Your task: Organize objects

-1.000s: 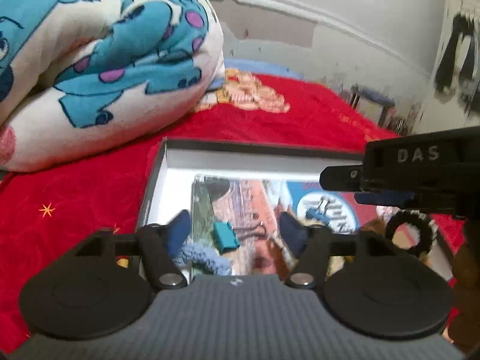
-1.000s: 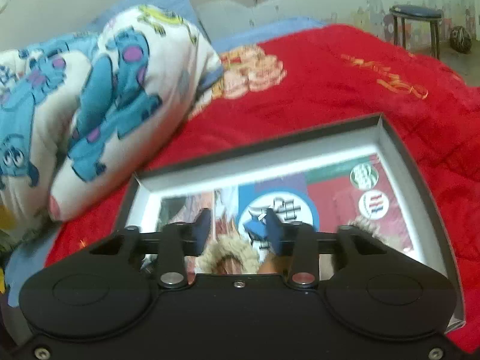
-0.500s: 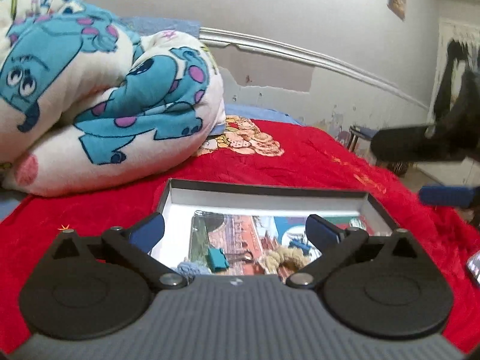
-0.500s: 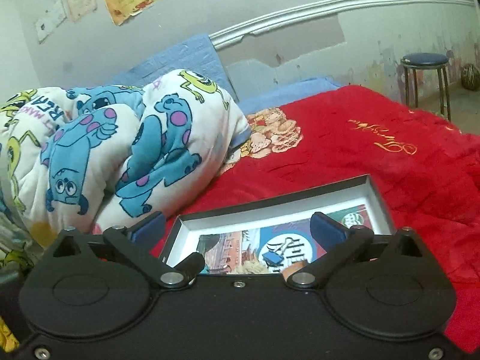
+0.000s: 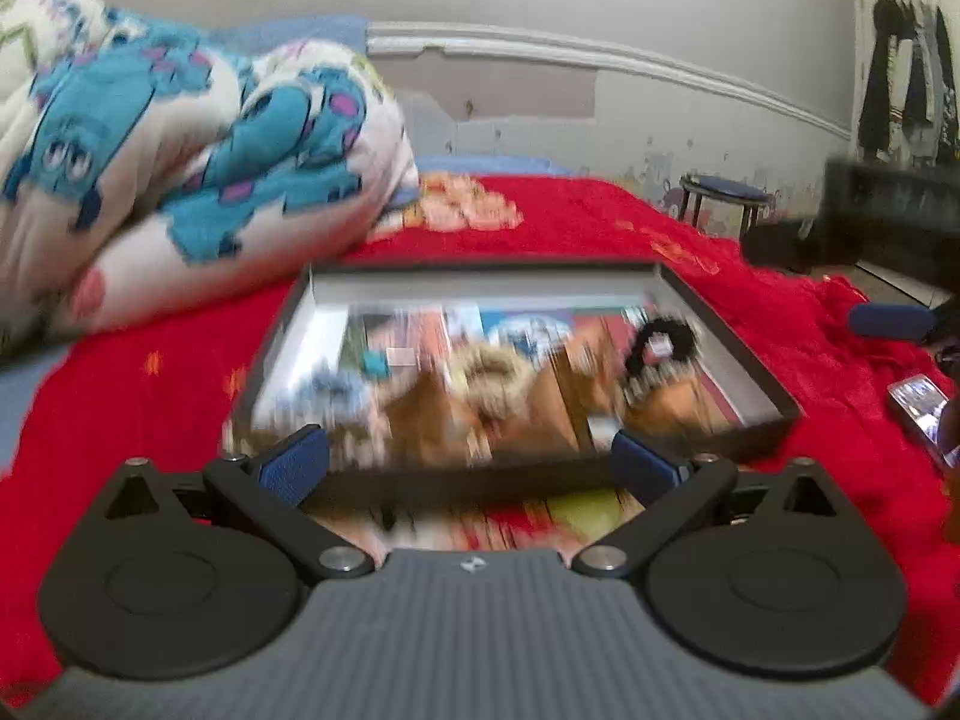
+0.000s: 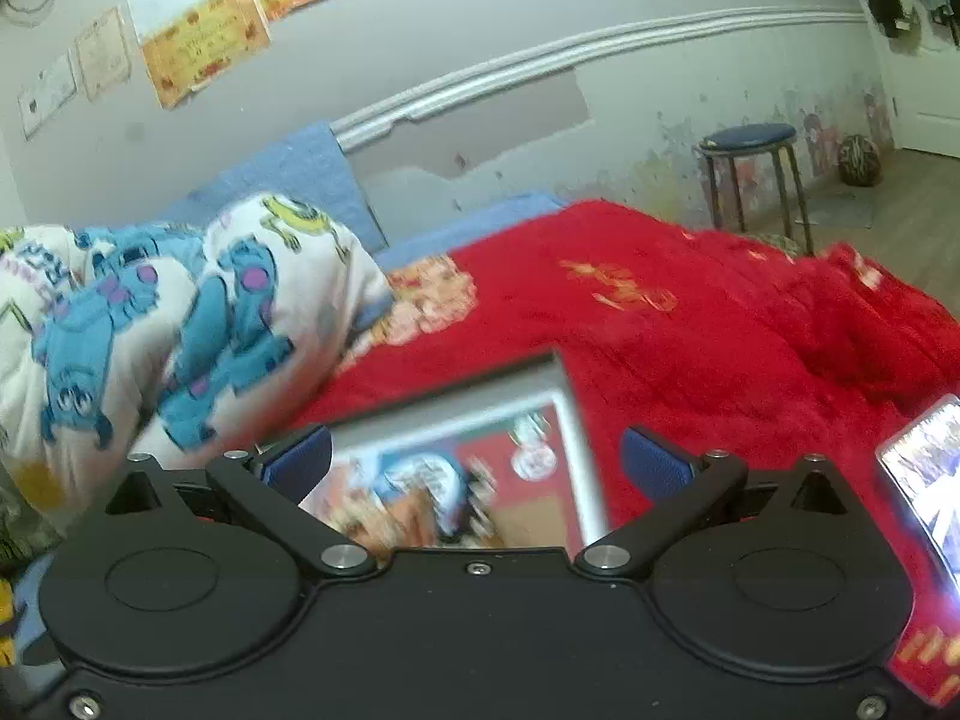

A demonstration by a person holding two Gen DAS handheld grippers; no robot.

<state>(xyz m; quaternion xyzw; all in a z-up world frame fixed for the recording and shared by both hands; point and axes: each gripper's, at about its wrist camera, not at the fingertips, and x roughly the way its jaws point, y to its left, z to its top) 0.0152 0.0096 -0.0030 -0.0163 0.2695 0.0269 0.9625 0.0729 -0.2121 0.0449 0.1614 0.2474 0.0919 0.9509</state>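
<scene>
Left gripper (image 5: pixel 471 463) and right gripper (image 6: pixel 477 462): jaws spread wide, nothing between them. Shallow box (image 5: pixel 729 360) lies on the red blanket (image 5: pixel 144 396); its contents are motion-blurred, a black scrunchie (image 5: pixel 663 339) barely legible. The right view crops the box, but alone shows wall posters (image 6: pixel 240 18).

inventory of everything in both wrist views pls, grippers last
box: 1, shallow, dark rim, pale walls, on bed, centre
scrunchies: black, tan, pale blue, inside box, blurred
small teal item: 1, in box, too blurred to name
bedspread: 1, red, under box
comforter: 1, white, blue monster print, rolled, left
stool: 1, blue seat, by wall
phone: 1, screen lit, right of box
posters: several, orange, on wall
left gripper: open, empty
right gripper: open, empty
</scene>
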